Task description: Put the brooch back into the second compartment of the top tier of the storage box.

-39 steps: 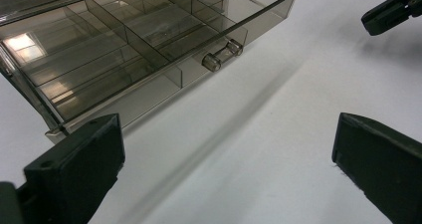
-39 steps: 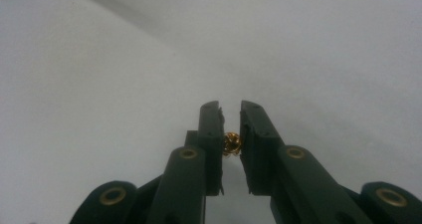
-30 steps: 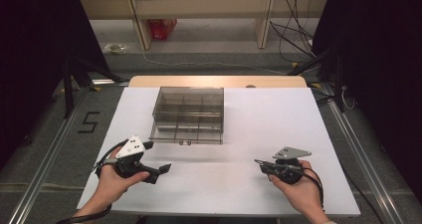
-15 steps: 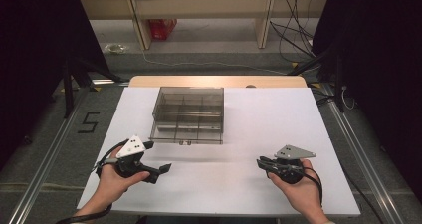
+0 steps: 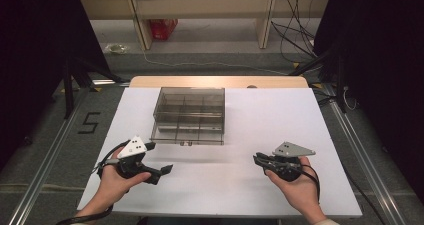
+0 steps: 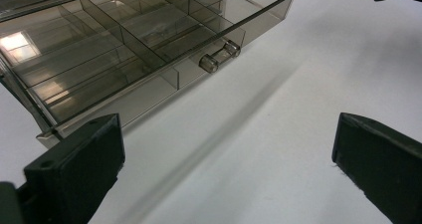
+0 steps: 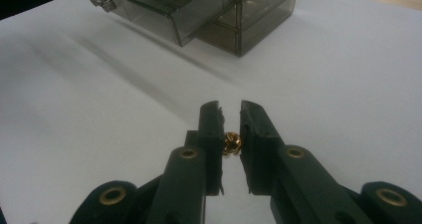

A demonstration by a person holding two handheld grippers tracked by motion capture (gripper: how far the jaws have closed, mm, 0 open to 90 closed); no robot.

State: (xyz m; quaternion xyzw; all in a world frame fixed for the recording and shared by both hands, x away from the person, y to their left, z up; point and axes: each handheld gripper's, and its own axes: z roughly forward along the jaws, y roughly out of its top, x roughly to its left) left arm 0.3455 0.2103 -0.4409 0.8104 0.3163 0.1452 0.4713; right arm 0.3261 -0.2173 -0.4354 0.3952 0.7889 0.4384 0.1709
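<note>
Drawer box (image 5: 189, 114), a smoky see-through case, stands at the upper middle of the high view on the white worktop (image 5: 280, 115). Its top drawer (image 6: 124, 45) is pulled out toward the person, with a small clear knob (image 6: 219, 56) on its front. In the left gripper view the drawer fills the upper left of the frame, split by thin walls into several compartments; nothing can be made out lying in them. Whether the lower drawers hold anything cannot be told through the tinted walls.

Left claw (image 5: 159, 160) sits at the lower left of the high view, held in a hand (image 5: 112, 182), jaws spread wide with only bare worktop between them. Right claw (image 7: 230, 117) sits at the lower right of the high view, well apart from the box, clenched on a small golden bead (image 7: 231, 143) pinched deep between its jaws above the worktop.
</note>
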